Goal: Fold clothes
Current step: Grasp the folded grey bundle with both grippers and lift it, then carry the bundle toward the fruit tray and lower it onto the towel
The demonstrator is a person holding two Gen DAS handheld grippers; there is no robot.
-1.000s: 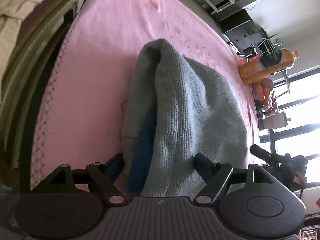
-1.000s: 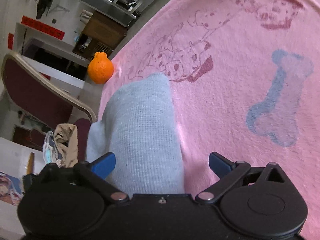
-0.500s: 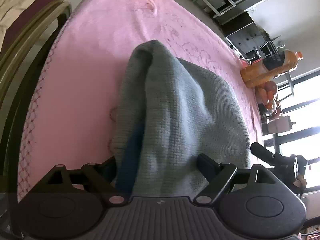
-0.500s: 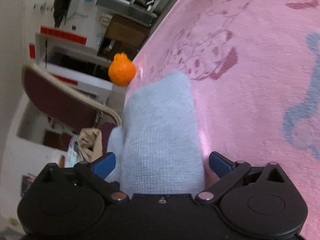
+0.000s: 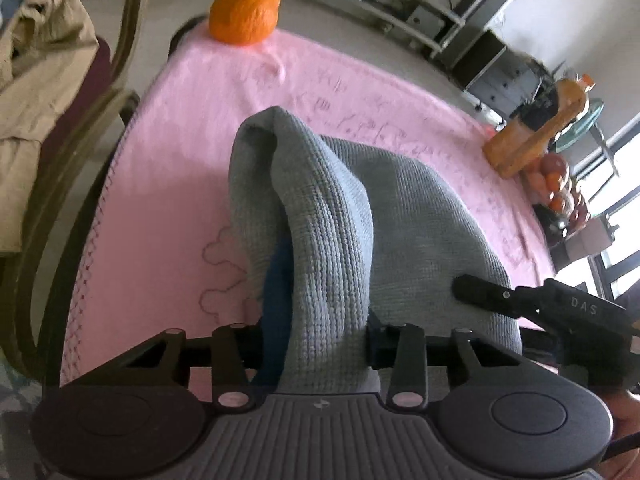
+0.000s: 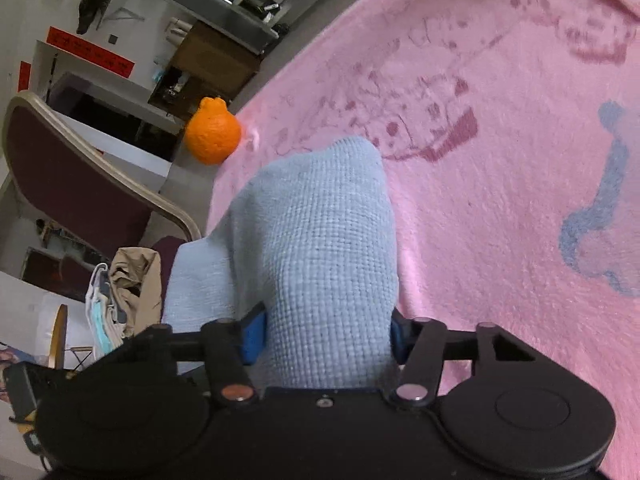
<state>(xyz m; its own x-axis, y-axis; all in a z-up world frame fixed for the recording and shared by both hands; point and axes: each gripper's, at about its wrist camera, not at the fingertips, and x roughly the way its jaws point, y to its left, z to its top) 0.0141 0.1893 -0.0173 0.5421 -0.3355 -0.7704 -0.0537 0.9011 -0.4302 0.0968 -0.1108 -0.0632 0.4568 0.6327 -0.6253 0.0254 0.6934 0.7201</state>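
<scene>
While both tongs are closing, you've got the grey knit garment (image 5: 332, 240) bunched between each pair: left tongs (image 5: 320, 344) at lower centre, right tongs (image 6: 324, 336) likewise, pads pressing the fabric. It drapes from the grips onto the pink-covered bench (image 5: 180, 152), mid-frame. Two edge grips presumably let you carry one fold. The orange (image 5: 244, 14), upper left, stays clear.

Both wrist views look steeply down (close) at the garment (image 5: 320, 216).
</scene>
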